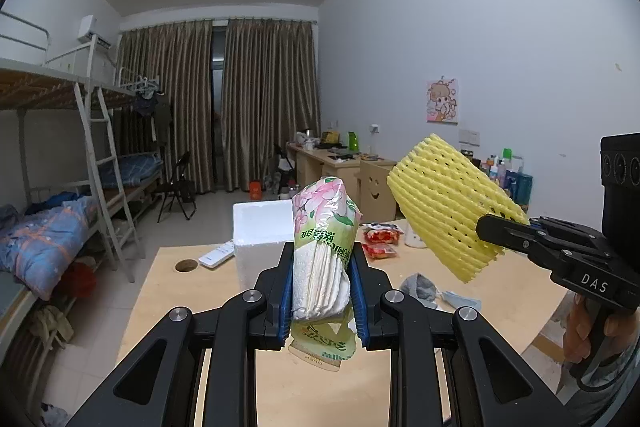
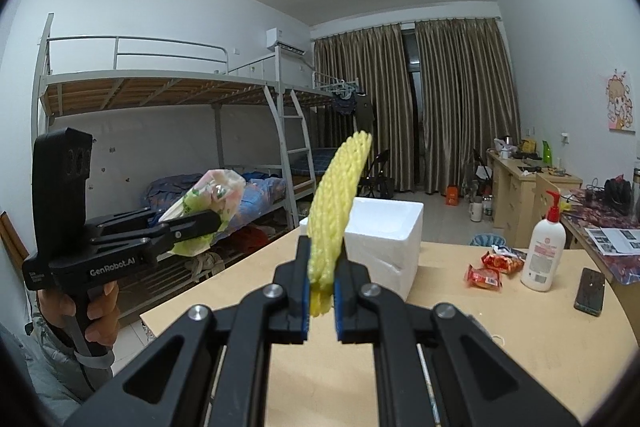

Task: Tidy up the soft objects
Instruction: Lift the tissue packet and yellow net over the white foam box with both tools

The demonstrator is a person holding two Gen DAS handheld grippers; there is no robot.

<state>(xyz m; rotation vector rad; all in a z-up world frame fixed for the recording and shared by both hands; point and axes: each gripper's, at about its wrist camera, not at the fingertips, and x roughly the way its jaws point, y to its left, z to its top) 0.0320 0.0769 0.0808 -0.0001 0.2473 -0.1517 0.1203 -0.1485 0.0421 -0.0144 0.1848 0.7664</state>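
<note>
My left gripper (image 1: 322,259) is shut on a floral pack of tissues (image 1: 324,247) and holds it upright above the wooden table (image 1: 200,307). It also shows in the right wrist view (image 2: 208,221) at the left with the tissue pack (image 2: 208,199). My right gripper (image 2: 322,259) is shut on a yellow foam net sleeve (image 2: 338,199), flattened between the pads and raised above the table. In the left wrist view the right gripper (image 1: 490,233) holds the yellow sleeve (image 1: 448,211) at the right. A white foam box (image 2: 384,239) stands open on the table behind both; it also shows in the left wrist view (image 1: 260,227).
On the table lie grey and blue socks (image 1: 424,287), red snack packets (image 2: 494,267), a white lotion pump bottle (image 2: 544,251), a dark phone (image 2: 590,291) and a white remote (image 1: 216,255). A round hole (image 1: 186,265) is in the tabletop. Bunk beds (image 2: 180,99) stand at the left.
</note>
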